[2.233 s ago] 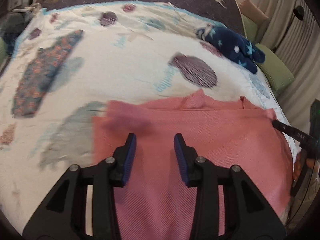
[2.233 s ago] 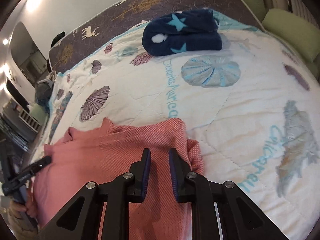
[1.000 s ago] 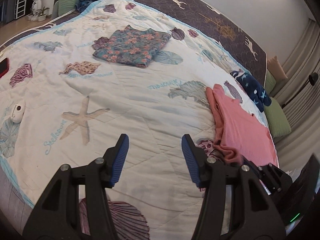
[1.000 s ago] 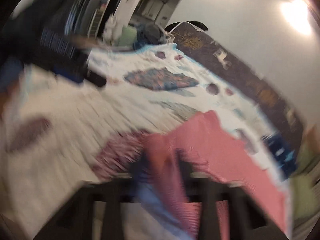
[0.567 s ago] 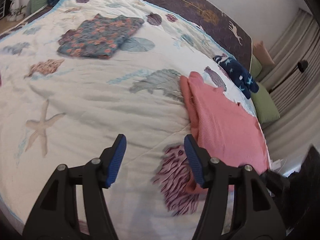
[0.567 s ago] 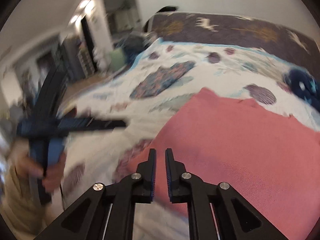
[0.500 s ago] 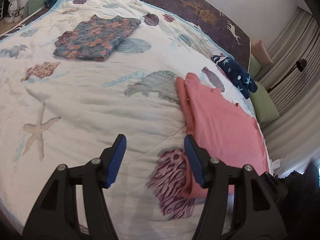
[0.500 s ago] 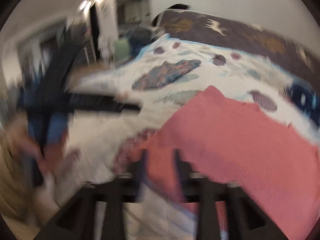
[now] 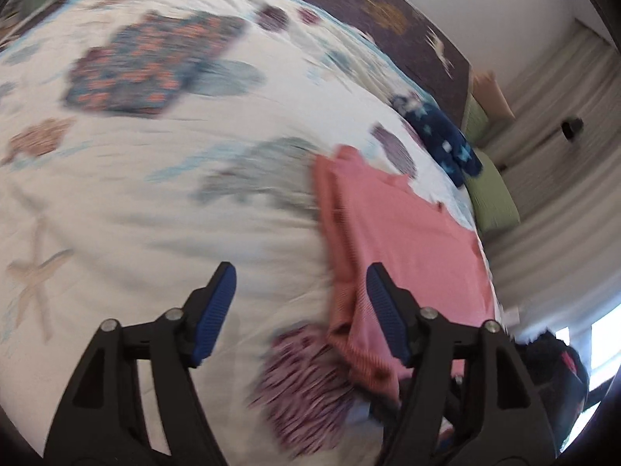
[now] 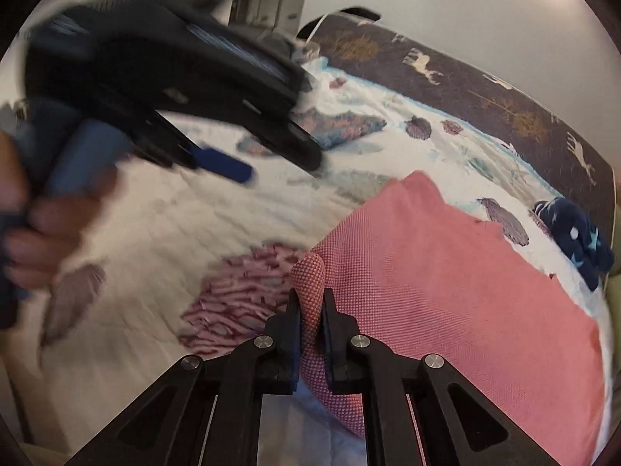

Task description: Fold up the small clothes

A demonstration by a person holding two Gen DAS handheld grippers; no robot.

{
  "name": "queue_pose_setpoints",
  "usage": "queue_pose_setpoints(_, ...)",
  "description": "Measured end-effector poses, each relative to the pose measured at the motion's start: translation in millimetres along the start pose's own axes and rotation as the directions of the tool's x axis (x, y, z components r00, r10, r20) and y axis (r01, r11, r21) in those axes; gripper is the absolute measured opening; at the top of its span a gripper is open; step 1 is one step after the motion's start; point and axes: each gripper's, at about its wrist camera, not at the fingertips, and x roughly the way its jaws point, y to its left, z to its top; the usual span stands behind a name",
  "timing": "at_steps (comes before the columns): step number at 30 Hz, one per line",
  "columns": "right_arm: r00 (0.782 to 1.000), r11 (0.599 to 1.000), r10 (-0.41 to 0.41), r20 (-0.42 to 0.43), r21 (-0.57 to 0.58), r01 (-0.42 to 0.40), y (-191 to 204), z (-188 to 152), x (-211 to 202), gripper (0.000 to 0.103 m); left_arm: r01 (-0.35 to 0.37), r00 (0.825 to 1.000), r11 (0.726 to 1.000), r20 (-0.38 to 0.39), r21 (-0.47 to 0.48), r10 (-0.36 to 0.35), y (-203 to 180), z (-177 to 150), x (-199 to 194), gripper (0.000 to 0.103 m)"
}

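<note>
The salmon-pink knitted garment (image 10: pixel 446 272) lies spread flat on the white quilted bedspread printed with shells and starfish (image 10: pixel 194 225), near the bed's right side, with one near corner lifted off the cover. The right tool (image 10: pixel 310 310) is clamped narrow on that raised corner, a fold of pink knit bulging up between its black fingers. The left tool (image 9: pixel 300 299) hangs above the bedspread with its blue-padded jaws spread wide and nothing between them; its right finger (image 9: pixel 384 310) sits just over the garment's left edge (image 9: pixel 341 252). In the right wrist view the left tool shows blurred at upper left, gripped by a hand (image 10: pixel 42 229). A folded floral blue-and-orange garment (image 9: pixel 151 66) lies well apart, further up the bed, and a navy star-patterned fleece bundle (image 10: pixel 574 237) rests near the green pillow (image 9: pixel 491 194).
</note>
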Motion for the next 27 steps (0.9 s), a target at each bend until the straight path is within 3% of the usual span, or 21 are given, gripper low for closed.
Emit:
queue_pose_setpoints(4, 0.997, 0.995, 0.031, 0.065, 0.094, -0.037, -19.8, 5.7, -22.3, 0.008, 0.054, 0.988, 0.999, -0.146, 0.006, -0.053, -17.0, 17.0, 55.1, 0.072)
queue_pose_setpoints(7, 0.995, 0.983, 0.06, 0.085, 0.171, -0.074, -39.0, 9.9, -28.5, 0.008, 0.059, 0.99, 0.998, -0.127, 0.035, -0.054, -27.7, 30.1, 71.3, 0.073)
queue_pose_setpoints(8, 0.994, 0.978, 0.066, 0.089, 0.191, -0.082, -44.7, 10.3, -30.5, 0.008, 0.082, 0.988, 0.997, -0.133, 0.018, -0.079, -29.7, 35.1, 73.7, 0.061)
queue_pose_setpoints(9, 0.993, 0.975, 0.069, 0.093, 0.204, -0.087, -49.3, 10.7, -31.3, 0.008, 0.118, 0.983, 0.993, -0.137, -0.019, -0.119, -30.1, 39.9, 75.5, 0.025)
queue_pose_setpoints(10, 0.993, 0.972, 0.072, 0.097, 0.215, -0.091, -53.2, 10.3, -33.0, 0.008, 0.128, 0.98, 0.991, -0.146, -0.044, -0.133, -30.6, 44.4, 77.5, 0.013)
queue_pose_setpoints(13, 0.991, 0.965, 0.079, 0.111, 0.242, -0.104, -60.7, 8.1, -38.7, 0.008, 0.122, 0.984, 0.991, -0.126, -0.052, -0.128, -40.7, 51.0, 72.0, 0.013)
queue_pose_setpoints(15, 0.988, 0.96, 0.079, 0.131, 0.259, -0.111, -67.0, 7.2, -42.6, 0.008, 0.094, 0.99, 0.996, -0.102, -0.004, -0.094, -60.6, 51.4, 63.7, 0.013)
queue_pose_setpoints(20, 0.978, 0.938, 0.066, 0.199, 0.322, -0.129, -94.6, -1.5, -67.1, 0.008, 0.105, 0.992, 0.991, -0.081, 0.086, -0.098, -113.1, 57.6, 51.7, 0.013)
queue_pose_setpoints(27, 0.96, 0.897, -0.033, 0.278, 0.432, -0.094, -147.7, -31.7, -120.6, 0.008, 0.14, 0.988, 0.96, -0.097, 0.241, -0.12, -208.4, 50.8, 62.2, 0.013)
